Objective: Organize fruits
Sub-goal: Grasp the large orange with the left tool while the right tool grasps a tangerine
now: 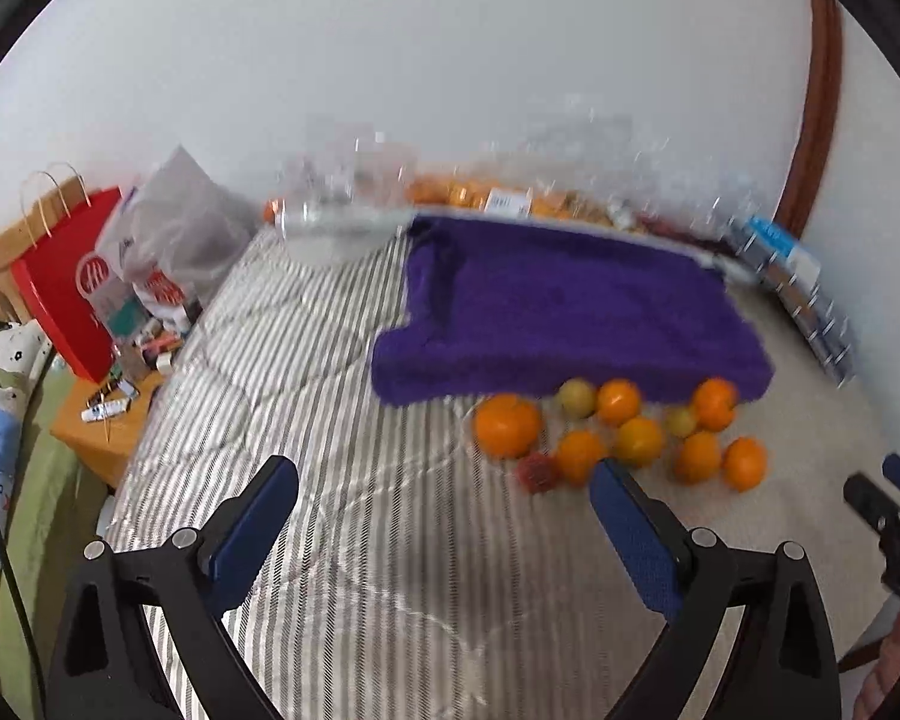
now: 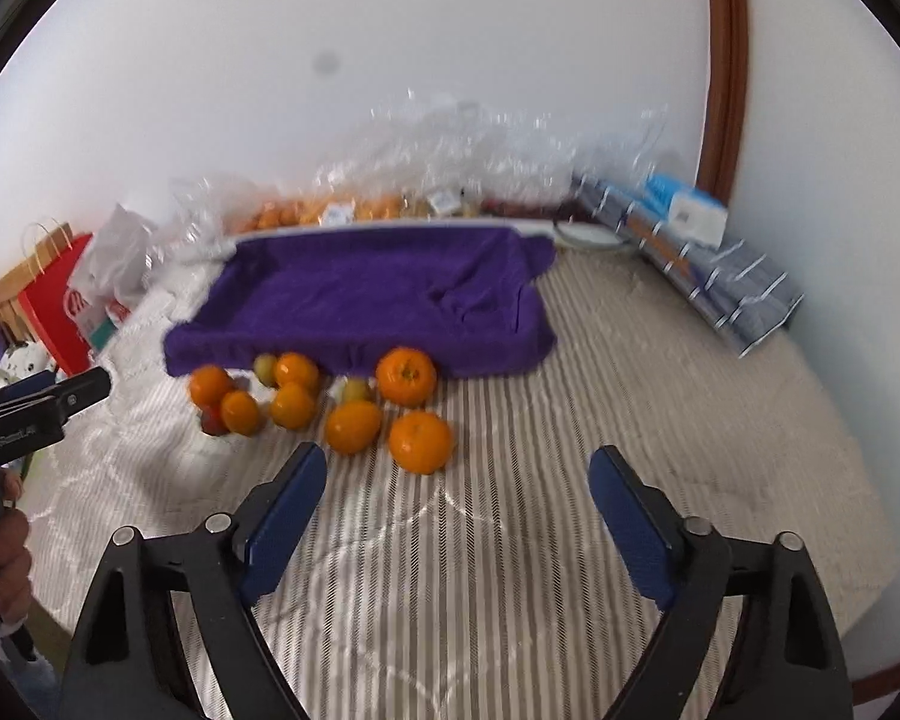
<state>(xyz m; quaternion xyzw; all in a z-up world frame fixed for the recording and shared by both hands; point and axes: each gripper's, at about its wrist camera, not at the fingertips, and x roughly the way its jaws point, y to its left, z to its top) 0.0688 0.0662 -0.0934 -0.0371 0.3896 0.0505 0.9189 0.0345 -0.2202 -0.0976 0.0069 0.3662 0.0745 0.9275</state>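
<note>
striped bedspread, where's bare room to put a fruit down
The striped bedspread is bare between the fruit pile and both grippers, and right of the purple towel toward the blue packs. It is crowded along the towel's front edge and the back wall.

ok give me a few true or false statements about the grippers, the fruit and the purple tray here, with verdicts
1. Both grippers are open and hold nothing. True: the left gripper and the right gripper each show spread fingers with only bedding between them.
2. The fruit pile lies inside the purple tray. False: it sits on the striped bedspread, in front of the purple tray.
3. A small red fruit lies among the oranges. True.
4. The purple tray is full of oranges. False: nothing shows inside it.
5. A red paper bag stands on the side away from the door frame. True.
</note>
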